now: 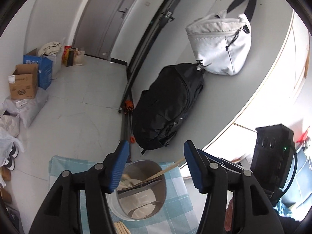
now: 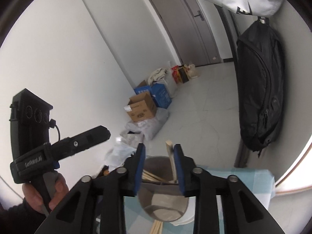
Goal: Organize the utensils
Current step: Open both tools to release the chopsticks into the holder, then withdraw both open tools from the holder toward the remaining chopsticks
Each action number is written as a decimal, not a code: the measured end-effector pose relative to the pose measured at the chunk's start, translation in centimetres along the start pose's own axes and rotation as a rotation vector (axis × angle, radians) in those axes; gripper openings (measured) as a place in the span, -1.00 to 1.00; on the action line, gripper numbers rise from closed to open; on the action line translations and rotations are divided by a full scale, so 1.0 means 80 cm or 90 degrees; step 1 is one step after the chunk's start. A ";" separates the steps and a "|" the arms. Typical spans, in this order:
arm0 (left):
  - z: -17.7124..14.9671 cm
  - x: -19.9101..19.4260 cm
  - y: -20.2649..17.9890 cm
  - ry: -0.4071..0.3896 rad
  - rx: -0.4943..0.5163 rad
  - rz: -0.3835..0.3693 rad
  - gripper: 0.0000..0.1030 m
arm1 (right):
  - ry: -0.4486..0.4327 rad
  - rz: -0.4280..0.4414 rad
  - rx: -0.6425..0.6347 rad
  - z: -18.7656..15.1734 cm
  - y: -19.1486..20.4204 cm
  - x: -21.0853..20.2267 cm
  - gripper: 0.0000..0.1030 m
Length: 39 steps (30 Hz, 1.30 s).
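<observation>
Chopsticks upright in metal holder, near checked cloth's far edge

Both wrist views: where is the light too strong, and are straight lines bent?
Left wrist view: the window area at right is blown out white, and the door frame curves strongly. Right wrist view: lighting is even, only a bright strip at the right edge; the wall corner bows.
</observation>
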<state>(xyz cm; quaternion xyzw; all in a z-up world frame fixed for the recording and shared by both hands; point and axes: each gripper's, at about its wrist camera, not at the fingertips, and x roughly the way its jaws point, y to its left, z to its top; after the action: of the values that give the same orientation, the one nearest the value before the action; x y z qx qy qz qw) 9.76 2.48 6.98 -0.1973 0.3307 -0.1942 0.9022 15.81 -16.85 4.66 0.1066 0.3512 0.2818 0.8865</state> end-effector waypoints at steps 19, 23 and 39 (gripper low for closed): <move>-0.062 -0.054 -0.025 -0.035 0.013 0.171 0.35 | -0.050 -0.021 -0.002 -0.081 0.035 -0.081 0.60; -0.082 -0.061 -0.030 -0.048 0.023 0.196 0.35 | -0.041 -0.023 -0.015 -0.100 0.042 -0.082 0.63; -0.150 -0.048 0.009 -0.042 0.011 0.258 0.61 | 0.032 -0.071 -0.050 -0.174 0.042 -0.035 0.74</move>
<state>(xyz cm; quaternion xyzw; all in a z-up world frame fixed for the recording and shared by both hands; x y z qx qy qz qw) -0.86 2.18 0.21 -0.1252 0.3326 -0.0050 0.9347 3.22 -15.80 -2.61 0.0451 0.3673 0.2481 0.8953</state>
